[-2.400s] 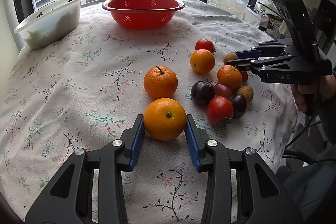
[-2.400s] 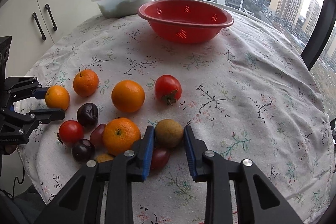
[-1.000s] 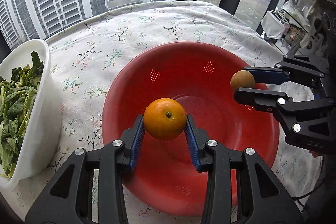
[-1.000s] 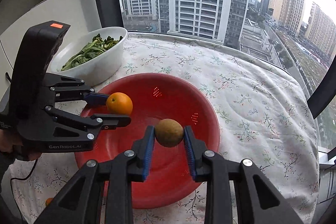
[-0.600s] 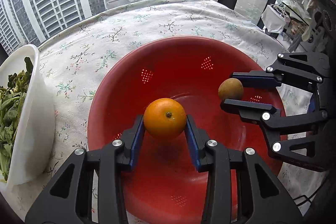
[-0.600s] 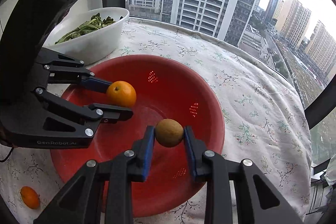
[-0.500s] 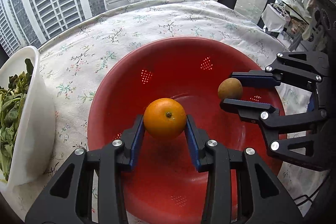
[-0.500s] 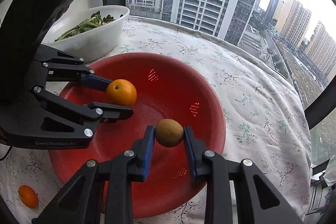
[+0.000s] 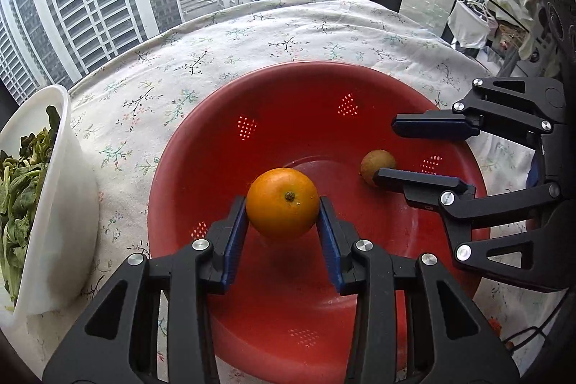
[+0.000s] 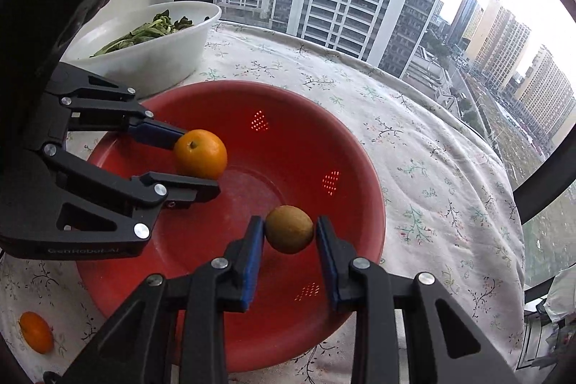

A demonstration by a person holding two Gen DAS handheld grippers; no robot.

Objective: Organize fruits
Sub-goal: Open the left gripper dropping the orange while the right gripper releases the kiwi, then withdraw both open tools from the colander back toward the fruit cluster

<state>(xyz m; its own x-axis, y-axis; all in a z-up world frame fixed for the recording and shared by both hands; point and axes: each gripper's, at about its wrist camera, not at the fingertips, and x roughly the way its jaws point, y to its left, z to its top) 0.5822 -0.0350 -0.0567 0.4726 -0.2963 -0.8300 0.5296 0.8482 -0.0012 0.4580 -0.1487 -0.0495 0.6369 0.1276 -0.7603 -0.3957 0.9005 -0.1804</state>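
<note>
1. The left gripper (image 9: 283, 222) reaches level over the near-left part of the red bowl (image 9: 216, 146), pads closed on an orange (image 9: 283, 203) held above the bowl floor.
2. The right gripper (image 10: 290, 249) reaches in over the bowl's right side, parted a little wider than the brown fruit (image 10: 289, 229); its left pad touches the fruit, a gap shows at its right pad.
3. A white bowl (image 10: 158, 60) of greens stands left of the red bowl on the tabletop (image 10: 432, 168).
</note>
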